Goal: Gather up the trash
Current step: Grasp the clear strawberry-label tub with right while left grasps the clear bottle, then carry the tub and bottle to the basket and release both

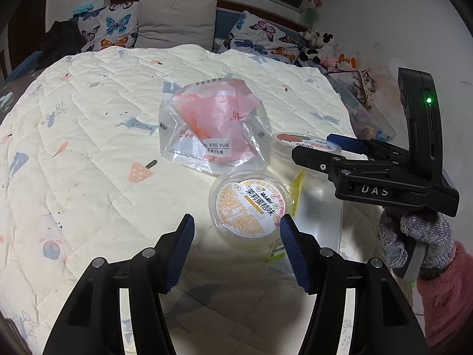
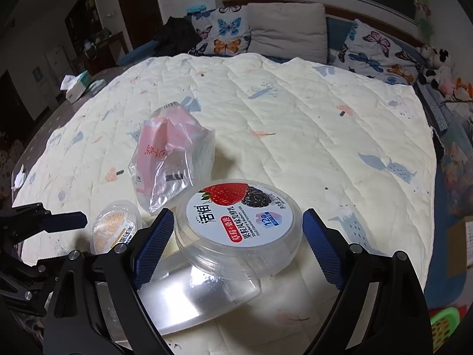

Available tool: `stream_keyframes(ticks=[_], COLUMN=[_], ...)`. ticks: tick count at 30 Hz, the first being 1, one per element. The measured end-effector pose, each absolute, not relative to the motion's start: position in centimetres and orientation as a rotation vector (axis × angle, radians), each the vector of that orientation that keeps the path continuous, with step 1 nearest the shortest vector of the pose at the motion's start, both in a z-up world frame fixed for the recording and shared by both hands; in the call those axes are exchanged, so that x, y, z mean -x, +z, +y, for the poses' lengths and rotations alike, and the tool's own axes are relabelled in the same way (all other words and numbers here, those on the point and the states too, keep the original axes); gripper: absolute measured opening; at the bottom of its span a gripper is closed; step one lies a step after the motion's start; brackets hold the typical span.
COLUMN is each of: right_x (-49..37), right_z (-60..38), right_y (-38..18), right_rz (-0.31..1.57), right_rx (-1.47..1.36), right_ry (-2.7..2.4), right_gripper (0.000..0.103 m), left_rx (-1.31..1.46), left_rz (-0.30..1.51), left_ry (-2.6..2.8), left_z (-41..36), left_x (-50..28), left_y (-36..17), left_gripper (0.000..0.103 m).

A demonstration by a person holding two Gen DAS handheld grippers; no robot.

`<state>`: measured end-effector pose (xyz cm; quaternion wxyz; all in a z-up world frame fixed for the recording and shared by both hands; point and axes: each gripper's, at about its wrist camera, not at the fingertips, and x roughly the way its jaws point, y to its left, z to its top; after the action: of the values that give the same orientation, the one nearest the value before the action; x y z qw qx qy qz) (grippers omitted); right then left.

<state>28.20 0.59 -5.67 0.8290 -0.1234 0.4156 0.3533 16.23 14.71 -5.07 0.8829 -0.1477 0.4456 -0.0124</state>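
My pads (image 1: 291,247) blue ribbed; quilt (image 1: 88,148) cream with mushroom and fox prints; pillows (image 1: 116,26) butterfly-patterned; crumpled bag (image 1: 212,124) pink-and-clear.

On a cream quilt (image 1: 88,118) the left gripper (image 1: 236,248) hovers with its blue pads apart and nothing between them, just short of a small clear cup with an orange-printed lid (image 1: 251,207). Beyond it lies a crumpled clear bag with pink paper (image 1: 212,124). At right, a gloved hand (image 1: 416,242) holds the right gripper (image 1: 325,145) over a red-lidded cup (image 1: 301,145).
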Motion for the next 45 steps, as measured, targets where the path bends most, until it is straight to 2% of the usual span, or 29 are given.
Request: stream_keyframes(ticks=[17,25,29,40,43,45], right_x=[-27.1,-26.4,-25.8,-24.2,-23.8,-23.6], right_z=[-7.7,-10.5,-11.6,-14.0,-14.7,-15.2], right_y=[-1.8,-1.4,-1.3,-0.9,-0.8,-0.8], right_rz=[0.828,0.817,0.812,0.796,0.796,0.795], right_rx=[0.054,0.007,0.003,-0.020,-0.024,-0.031], right_ry=[0.690,0.663,0.651,0.635,0.626,0.619], right_gripper=[0.087,0.087,0.087,0.087,0.087,0.087], left_rx=[0.127,0.073,0.043,-0.035,-0.076,-0.071], left_rz=[0.922,0.961,0.986,1.056,1.049,1.047], left_ry=[-0.212,-0.231,-0.229,-0.230,-0.203,-0.203], left_z=[8.5,6.6,6.0,4.2,3.7,3.6], left_x=[-19.4,-21.7,-22.9,-24.8,-24.8,-24.6], left_y=[-3.5,-4.5,-5.0,-7.0,-7.2,-7.0], left_gripper=[0.058,0.059,0.063,0.063,0.055,0.054])
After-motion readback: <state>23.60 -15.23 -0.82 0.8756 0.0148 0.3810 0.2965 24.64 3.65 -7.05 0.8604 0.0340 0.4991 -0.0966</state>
